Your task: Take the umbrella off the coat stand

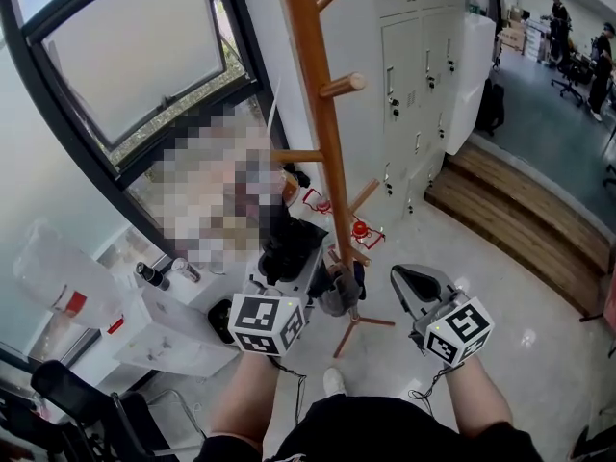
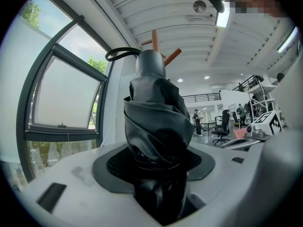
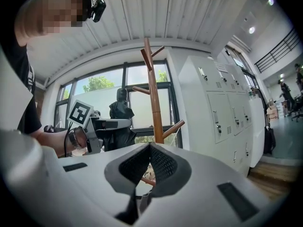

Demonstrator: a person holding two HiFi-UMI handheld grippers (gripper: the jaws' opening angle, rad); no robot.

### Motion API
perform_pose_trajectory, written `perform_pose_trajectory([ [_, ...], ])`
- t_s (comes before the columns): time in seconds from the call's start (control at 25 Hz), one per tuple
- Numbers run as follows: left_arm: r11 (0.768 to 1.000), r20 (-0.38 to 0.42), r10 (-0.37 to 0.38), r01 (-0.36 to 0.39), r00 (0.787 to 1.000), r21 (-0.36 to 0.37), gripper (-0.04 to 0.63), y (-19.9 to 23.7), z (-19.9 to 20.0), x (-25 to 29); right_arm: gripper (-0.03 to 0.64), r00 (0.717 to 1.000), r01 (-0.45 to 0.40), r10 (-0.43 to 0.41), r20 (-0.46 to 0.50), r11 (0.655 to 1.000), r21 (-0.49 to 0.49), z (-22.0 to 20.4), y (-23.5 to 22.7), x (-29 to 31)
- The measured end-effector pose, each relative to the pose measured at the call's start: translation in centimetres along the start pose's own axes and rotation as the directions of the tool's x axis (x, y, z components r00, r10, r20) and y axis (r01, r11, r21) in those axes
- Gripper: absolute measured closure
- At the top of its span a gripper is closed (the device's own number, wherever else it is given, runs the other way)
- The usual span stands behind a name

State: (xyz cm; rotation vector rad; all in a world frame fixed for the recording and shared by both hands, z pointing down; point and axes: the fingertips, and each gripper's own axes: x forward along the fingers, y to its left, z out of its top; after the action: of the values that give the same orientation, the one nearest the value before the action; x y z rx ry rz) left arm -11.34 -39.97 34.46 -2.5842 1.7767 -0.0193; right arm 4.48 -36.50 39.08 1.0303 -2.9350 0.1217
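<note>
- Umbrella [image 2: 154,117]: black, folded, upright between the jaws of the left gripper [image 3: 118,123] and clamped from both sides. Grey end and a black strap loop on top. Just left of the coat stand's pole in the right gripper view, apart from it.
- Room: large, bright, open-plan, under a white ribbed ceiling [image 3: 156,13] with strip lights.
- Floor [image 1: 481,258]: pale, glossy, speckled, with soft reflections. Raised wooden step [image 1: 520,219] along one side, darker flooring beyond it.
- Window [image 1: 135,56]: tall, dark-framed, pale sky and green trees outside.
- Lockers [image 1: 423,65]: white, in a row against the wall right of the stand, with small handles and locks on the doors. Black bag [image 1: 491,104] at the far end of the row.
- Coat stand [image 1: 322,114]: brown wood, upright on the floor between window and lockers. Pegs angled upward, legs spread at the foot.
- Low white cabinet [image 1: 164,340]: below the window, with small dark items on top.
- Black chair [image 1: 77,402]: at the lower left edge, only partly in view.
- People [image 1: 563,17]: far off on the darker flooring, among office chairs, too small for detail.
- Right gripper [image 3: 149,150]: jaws closed tip to tip, nothing between them, held level to the right of the left gripper and facing the stand.
- Red items [image 1: 358,229]: small, on the floor near the stand's foot, kind unclear.
</note>
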Motion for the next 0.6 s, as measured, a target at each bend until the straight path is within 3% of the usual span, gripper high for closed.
perform_pose_trajectory([
  [0.6,0.993,-0.048,0.116,-0.117,0.992,-0.031,0.336,-2.4,-2.3,-8.7,0.563,0.992,-0.127,0.127,-0.005,0.992,-0.005,0.0,4.0,-2.9],
])
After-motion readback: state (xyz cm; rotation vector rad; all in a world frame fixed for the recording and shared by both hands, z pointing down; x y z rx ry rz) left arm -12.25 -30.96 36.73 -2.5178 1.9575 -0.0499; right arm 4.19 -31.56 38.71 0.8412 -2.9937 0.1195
